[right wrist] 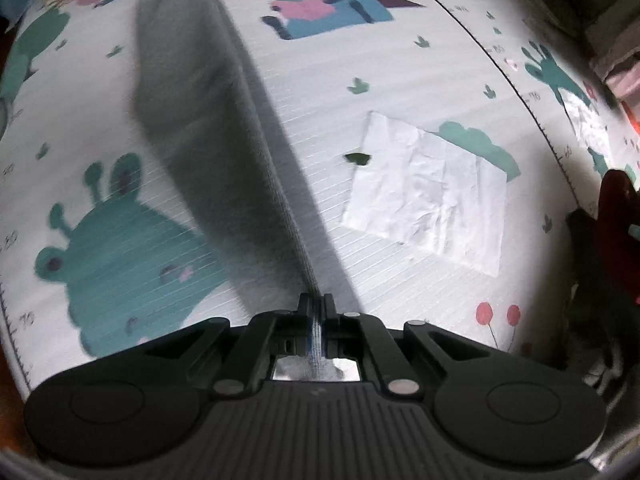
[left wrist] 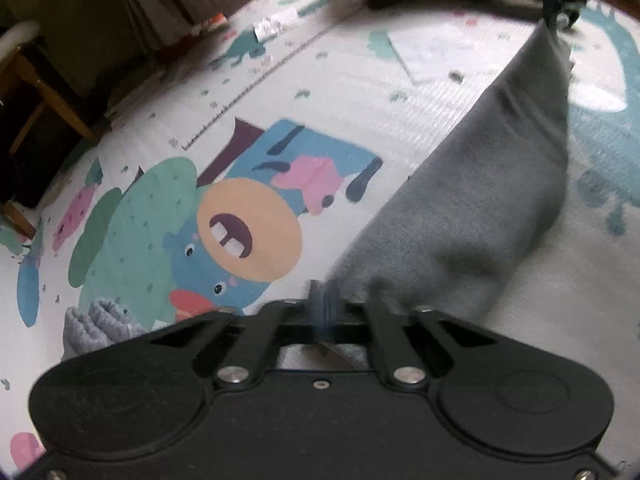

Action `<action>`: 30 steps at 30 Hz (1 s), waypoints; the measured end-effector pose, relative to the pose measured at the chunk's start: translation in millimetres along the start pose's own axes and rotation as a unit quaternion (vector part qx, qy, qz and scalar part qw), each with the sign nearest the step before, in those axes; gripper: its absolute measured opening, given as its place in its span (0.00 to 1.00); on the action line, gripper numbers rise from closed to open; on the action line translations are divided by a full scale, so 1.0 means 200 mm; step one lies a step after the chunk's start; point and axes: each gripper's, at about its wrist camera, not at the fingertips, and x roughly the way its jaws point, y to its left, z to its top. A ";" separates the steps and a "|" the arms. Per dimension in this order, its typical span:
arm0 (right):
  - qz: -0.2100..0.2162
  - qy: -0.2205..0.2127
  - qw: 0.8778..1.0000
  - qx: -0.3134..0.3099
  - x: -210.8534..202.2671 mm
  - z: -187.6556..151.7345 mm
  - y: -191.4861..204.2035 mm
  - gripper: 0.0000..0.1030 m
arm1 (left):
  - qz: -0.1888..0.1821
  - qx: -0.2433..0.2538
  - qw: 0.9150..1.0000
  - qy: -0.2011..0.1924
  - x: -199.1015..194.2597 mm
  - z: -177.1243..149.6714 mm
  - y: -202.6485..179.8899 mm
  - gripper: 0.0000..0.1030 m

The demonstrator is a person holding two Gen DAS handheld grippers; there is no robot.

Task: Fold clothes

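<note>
While both pairs of jaws are clamping opposite ends of the grey garment (left wrist: 472,208), the left gripper (left wrist: 325,300) and right gripper (right wrist: 316,312) are holding it taut above the play mat (right wrist: 400,80), probably to straighten it for folding; white paper (right wrist: 432,208) is lying nearby.

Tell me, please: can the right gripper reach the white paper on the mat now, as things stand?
Probably not yet. The right gripper is shut on the grey garment, which is stretched to the left gripper. The white paper lies uncovered on the play mat, beside the cloth, but the jaws are occupied.
</note>
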 end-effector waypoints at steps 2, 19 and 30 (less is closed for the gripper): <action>0.006 0.005 1.000 0.018 0.06 0.01 -0.05 0.05 | 0.001 -0.001 1.000 0.010 0.05 0.01 0.02 0.00; 0.040 0.010 0.998 0.051 0.19 -0.02 0.00 0.06 | -0.135 -0.377 0.915 -0.048 -0.03 -0.32 0.31 0.54; 0.033 -0.008 0.998 0.059 0.16 -0.06 -0.04 0.05 | -0.131 -0.355 0.925 -0.030 0.05 -0.30 0.18 0.14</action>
